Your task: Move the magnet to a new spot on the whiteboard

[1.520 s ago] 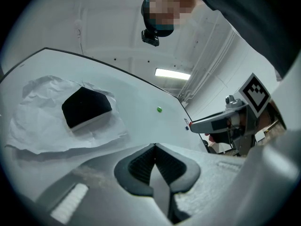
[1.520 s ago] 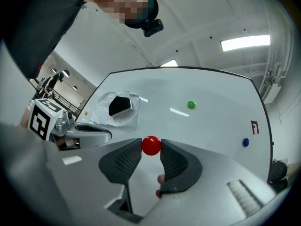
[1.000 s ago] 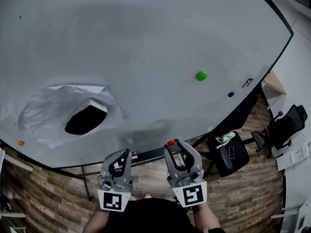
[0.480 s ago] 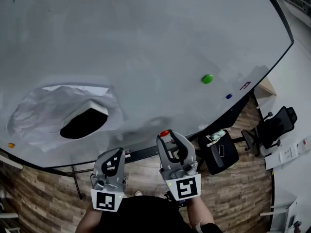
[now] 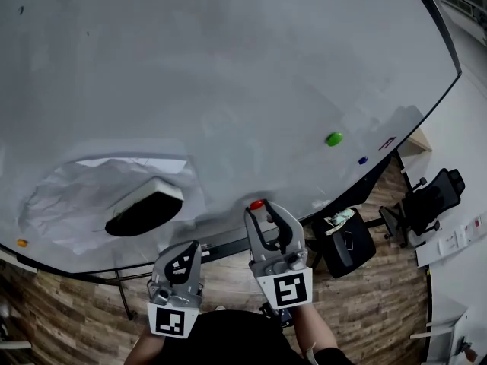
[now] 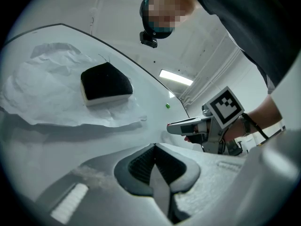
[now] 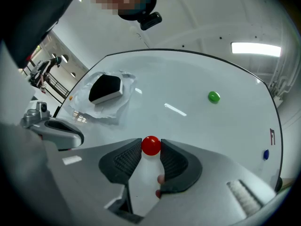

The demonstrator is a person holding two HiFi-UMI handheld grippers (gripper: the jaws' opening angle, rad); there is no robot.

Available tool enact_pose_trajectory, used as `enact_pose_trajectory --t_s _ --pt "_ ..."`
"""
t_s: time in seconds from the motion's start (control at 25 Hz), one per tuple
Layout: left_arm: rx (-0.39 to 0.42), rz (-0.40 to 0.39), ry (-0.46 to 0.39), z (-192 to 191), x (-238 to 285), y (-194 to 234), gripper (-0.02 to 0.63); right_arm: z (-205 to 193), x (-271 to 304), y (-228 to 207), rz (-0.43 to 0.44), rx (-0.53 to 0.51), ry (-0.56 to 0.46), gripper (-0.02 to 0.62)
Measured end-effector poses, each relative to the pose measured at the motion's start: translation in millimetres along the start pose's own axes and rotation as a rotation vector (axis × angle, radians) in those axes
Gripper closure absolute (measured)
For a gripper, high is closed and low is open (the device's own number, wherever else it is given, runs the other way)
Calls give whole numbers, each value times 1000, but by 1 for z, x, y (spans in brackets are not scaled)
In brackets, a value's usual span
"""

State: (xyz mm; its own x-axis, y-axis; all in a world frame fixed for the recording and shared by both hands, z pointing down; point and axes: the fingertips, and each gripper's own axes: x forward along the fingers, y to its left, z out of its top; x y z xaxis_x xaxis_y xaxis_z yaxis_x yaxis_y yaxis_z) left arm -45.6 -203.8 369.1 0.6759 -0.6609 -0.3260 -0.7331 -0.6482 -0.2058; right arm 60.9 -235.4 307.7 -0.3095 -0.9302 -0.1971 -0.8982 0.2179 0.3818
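A small red magnet [image 5: 257,204] [image 7: 151,145] sits pinched between the tips of my right gripper [image 5: 263,211] [image 7: 151,146], which is shut on it. The gripper holds it close against the lower part of the whiteboard [image 5: 228,67] [image 7: 188,79]; whether it touches the board I cannot tell. My left gripper [image 5: 188,251] [image 6: 154,147] hangs below the board's bottom edge, shut with nothing in it. The left gripper view shows the right gripper [image 6: 188,127] off to its right.
A green magnet [image 5: 334,138] [image 7: 214,97] and a blue one [image 5: 363,160] stick at the board's right, an orange one [image 5: 22,242] at its far left. A black eraser [image 5: 144,207] [image 7: 106,88] lies on crumpled paper [image 5: 68,204]. An office chair [image 5: 426,196] stands on the wooden floor.
The right gripper has carried the red magnet up and slightly left, from below the board's bottom edge onto its lower part. The left gripper has hardly moved.
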Motion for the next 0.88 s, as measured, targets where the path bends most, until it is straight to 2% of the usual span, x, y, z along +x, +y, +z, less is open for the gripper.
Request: enact_pose_trajectory --t_s 0.88 --pt "-11 -51 3 -11 10 0 604 -3 17 -12 -48 5 8 466"
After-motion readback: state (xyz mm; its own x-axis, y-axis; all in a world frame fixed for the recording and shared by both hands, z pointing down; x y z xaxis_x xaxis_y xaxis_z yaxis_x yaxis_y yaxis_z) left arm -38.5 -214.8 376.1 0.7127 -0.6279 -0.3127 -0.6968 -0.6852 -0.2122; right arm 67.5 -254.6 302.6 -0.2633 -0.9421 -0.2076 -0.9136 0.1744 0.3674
